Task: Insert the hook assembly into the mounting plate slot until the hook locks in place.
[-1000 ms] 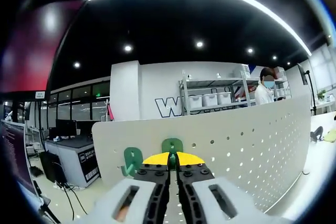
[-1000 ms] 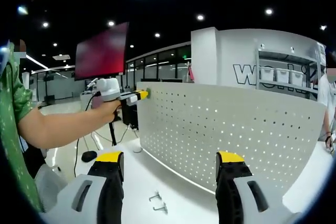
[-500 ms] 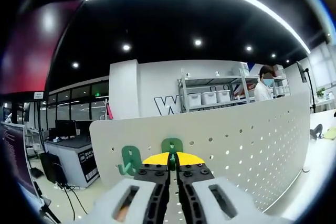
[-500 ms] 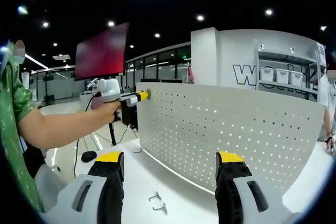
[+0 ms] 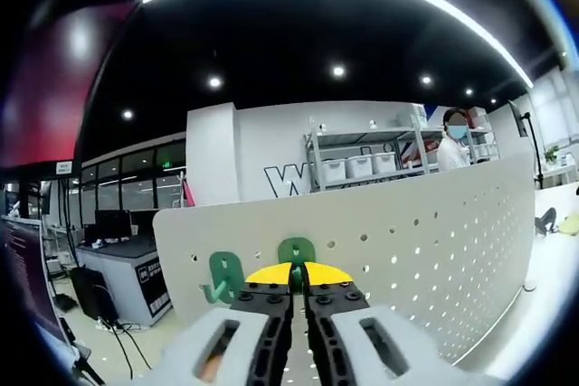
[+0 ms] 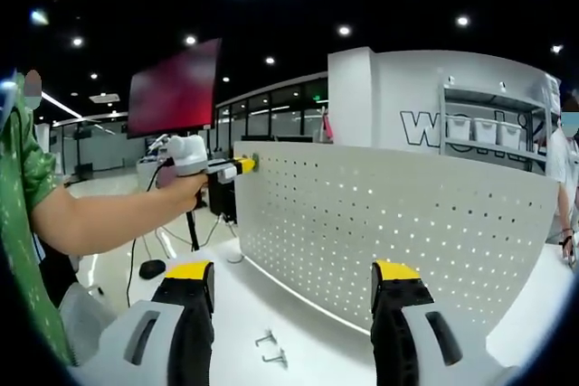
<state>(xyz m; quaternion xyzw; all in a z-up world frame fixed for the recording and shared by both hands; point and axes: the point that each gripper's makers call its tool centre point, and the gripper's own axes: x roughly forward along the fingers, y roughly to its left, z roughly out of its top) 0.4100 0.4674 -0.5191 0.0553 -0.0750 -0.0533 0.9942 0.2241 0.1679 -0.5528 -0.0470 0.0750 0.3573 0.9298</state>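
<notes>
In the left gripper view, my left gripper [image 5: 297, 279] is shut on a green hook [image 5: 296, 251], pressed against the upper left part of the white perforated mounting plate [image 5: 434, 250]. A second green hook [image 5: 223, 276] hangs on the plate just to its left. In the right gripper view, the left gripper [image 6: 242, 165], held by a person's hand [image 6: 185, 189], sits at the mounting plate's [image 6: 389, 223] top left corner. My right gripper [image 6: 294, 300] stands open low over the white table [image 6: 244, 305], with nothing between its jaws.
Two small metal hooks [image 6: 270, 350] lie on the table in front of the plate. A person's arm in a green sleeve [image 6: 23, 196] reaches in from the left. A person stands by shelves [image 5: 362, 164] behind the plate. Desks and a monitor [image 5: 23, 259] are at the left.
The left gripper view has shifted slightly against the plate, with the green hook still held at the same spot. The right gripper has stayed still and open.
</notes>
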